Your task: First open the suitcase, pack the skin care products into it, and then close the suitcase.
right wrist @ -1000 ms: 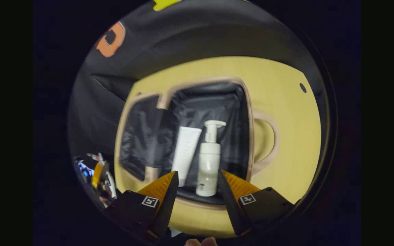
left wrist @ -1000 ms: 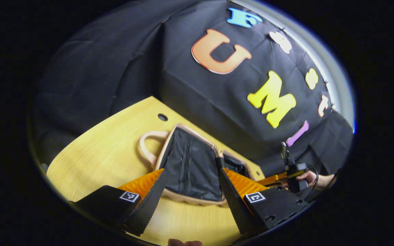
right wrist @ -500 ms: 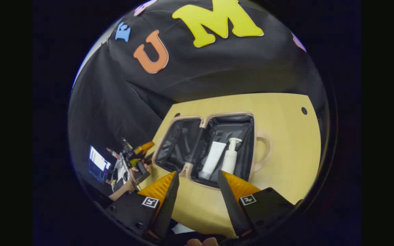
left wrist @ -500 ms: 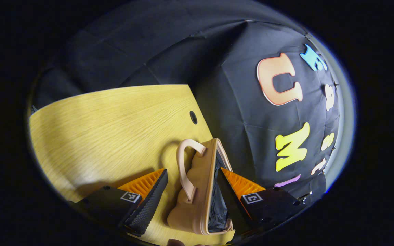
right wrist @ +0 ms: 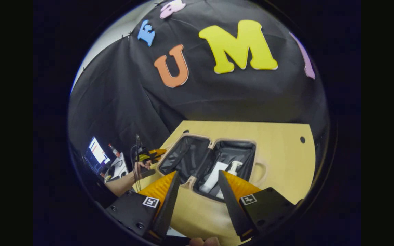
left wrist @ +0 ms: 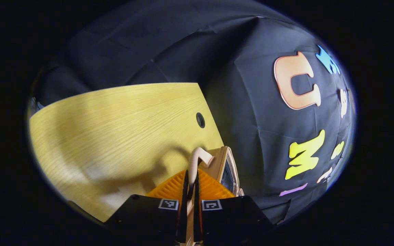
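Left gripper (left wrist: 191, 191) fingers pinch case handle (left wrist: 197, 160); right gripper (right wrist: 197, 191) wide, empty. Bottle (right wrist: 232, 168), tube (right wrist: 213, 176) lie loose in open case (right wrist: 197, 160) near table's back edge. Risk: handle slips, or a jerked lid shifts them.

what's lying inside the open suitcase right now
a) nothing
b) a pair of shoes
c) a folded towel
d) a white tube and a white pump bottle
d: the right gripper view shows a white tube and a white pump bottle lying side by side in the suitcase, against its black lining.

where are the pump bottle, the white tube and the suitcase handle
pump bottle (right wrist: 234, 166): right gripper view, on its pump head
white tube (right wrist: 213, 175): right gripper view, mid body
suitcase handle (left wrist: 197, 160): left gripper view, on the loop above the tongs
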`<state>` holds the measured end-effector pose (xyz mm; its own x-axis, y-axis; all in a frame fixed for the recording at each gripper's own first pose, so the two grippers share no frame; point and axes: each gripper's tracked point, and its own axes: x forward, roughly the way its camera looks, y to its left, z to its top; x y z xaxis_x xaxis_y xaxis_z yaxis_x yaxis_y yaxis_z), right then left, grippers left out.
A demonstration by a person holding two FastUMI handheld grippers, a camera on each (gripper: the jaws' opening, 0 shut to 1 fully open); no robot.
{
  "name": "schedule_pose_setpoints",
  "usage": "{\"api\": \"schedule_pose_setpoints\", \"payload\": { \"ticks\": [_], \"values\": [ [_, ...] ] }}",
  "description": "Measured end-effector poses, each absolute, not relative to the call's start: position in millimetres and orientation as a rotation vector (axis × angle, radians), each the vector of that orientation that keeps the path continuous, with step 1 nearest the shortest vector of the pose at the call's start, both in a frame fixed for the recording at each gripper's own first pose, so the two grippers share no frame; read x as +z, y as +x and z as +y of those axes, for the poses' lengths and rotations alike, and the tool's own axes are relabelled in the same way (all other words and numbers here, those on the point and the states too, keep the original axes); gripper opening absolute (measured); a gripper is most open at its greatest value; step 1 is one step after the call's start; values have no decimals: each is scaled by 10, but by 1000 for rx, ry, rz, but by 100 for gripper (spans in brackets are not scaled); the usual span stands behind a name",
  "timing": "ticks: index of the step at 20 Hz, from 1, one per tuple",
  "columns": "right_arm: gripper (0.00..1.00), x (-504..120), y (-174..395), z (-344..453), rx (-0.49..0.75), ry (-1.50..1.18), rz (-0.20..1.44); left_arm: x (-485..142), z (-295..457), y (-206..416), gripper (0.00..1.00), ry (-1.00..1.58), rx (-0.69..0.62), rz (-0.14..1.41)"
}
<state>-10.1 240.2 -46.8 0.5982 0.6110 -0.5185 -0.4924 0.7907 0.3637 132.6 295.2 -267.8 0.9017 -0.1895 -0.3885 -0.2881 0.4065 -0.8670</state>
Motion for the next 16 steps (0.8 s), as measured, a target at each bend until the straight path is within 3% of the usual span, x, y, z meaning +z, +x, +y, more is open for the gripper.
{"api": "schedule_pose_setpoints", "payload": {
  "ticks": [4,8,12,16],
  "values": [
    [68,-225,-8,2018,569,248,573,-1705,2675,1366,7,-962,9,377],
    [68,-190,70,1343,431,304,506,-752,1928,1336,7,-709,-49,269],
    [68,-219,47,555,288,245,441,-311,988,1218,6,-457,-95,206],
    [68,-98,-207,93,229,169,386,-277,40,1115,6,-306,-153,180]
  ]
}}
